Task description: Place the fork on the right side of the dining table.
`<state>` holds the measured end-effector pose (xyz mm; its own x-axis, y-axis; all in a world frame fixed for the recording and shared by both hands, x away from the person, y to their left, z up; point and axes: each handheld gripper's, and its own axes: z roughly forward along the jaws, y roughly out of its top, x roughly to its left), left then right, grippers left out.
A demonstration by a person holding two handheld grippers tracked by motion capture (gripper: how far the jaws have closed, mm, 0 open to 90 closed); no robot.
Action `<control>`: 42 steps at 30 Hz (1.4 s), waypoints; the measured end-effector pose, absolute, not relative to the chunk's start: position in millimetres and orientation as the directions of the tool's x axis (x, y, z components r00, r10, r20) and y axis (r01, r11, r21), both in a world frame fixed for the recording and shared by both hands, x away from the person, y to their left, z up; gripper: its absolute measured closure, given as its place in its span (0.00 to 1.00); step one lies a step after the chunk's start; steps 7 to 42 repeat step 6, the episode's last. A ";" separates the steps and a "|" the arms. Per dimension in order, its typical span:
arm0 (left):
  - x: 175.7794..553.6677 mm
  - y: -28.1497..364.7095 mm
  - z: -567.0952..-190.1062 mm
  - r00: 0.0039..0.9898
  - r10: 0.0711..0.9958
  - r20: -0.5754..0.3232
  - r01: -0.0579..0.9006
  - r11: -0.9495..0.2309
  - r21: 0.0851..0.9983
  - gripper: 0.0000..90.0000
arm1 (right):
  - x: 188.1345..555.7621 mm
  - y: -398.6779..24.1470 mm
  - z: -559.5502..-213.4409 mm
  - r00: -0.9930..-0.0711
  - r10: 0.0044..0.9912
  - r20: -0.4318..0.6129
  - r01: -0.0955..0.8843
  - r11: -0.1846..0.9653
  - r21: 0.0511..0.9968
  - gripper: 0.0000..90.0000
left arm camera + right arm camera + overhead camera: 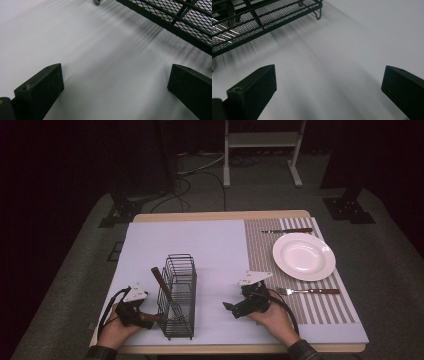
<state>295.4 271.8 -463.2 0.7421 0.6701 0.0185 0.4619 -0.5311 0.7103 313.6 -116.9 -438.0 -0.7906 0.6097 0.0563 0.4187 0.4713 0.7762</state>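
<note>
On the table (150, 232) we see a white sheet, and on it stands the black wire basket (178, 295), upright, with a wooden-handled utensil (162, 284) leaning inside. We hold the left gripper (150, 318) just beside the basket, its fingers (40, 88) wide open on nothing. The right gripper (230, 308) rests near the other side, fingers (253, 90) also open and empty.
</note>
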 end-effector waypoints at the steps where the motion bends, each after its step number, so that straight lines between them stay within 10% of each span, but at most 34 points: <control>1: 295.4 271.8 -463.2 0.742 0.670 0.018 0.462 -0.531 0.710 0.00 | 313.6 -116.9 -438.0 -0.791 0.610 0.056 0.419 0.471 0.776 0.00; 42: 295.4 271.9 -463.2 0.742 0.670 0.018 0.462 -0.531 0.710 0.00 | 314.8 -98.8 -447.4 -0.813 0.581 0.042 0.405 0.511 0.758 0.00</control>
